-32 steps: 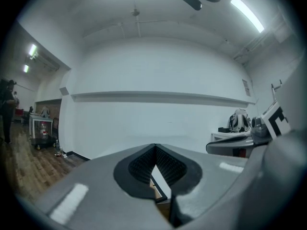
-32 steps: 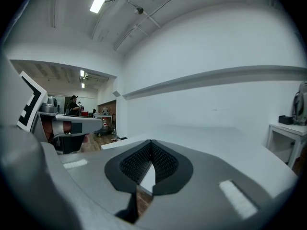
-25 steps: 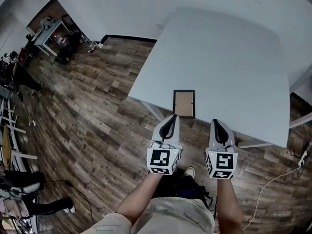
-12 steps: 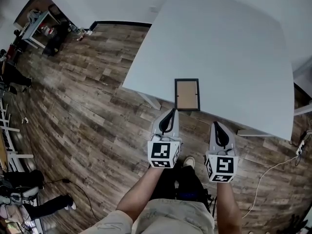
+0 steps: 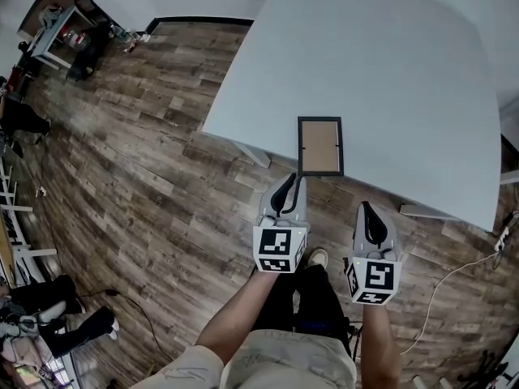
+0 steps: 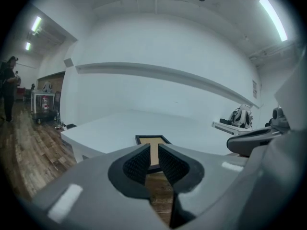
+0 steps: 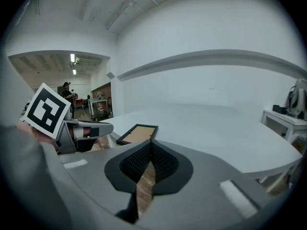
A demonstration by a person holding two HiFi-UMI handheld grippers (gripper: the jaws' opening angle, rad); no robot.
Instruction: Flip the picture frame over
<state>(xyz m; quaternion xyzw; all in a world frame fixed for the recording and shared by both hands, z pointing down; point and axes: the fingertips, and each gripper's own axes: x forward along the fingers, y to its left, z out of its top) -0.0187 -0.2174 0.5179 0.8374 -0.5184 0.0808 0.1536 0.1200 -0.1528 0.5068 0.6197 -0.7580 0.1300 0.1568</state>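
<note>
Brown backing board in a black border: the picture frame [image 5: 320, 146] is lying flat, back side up, at the near edge of the white table [image 5: 389, 71].

The left tongs [image 5: 290, 181] are hovering just short of the frame's near side, over the wooden floor [image 5: 162, 160], and are not touching the frame. The right tongs [image 5: 366, 207] are hovering to the right of the frame and farther back from it, also off the table.

The head view is not showing how either pair of jaws is standing. In the left gripper view the jaws are standing slightly apart, holding nothing, and a strip of the frame is showing through the gap. In the right gripper view the jaw tips are meeting with nothing between them. There the frame is lying ahead to the left, just beyond the left tongs and their marker cube [image 7: 45, 110]. A person [image 7: 67, 92] is standing far behind the frame.
</note>
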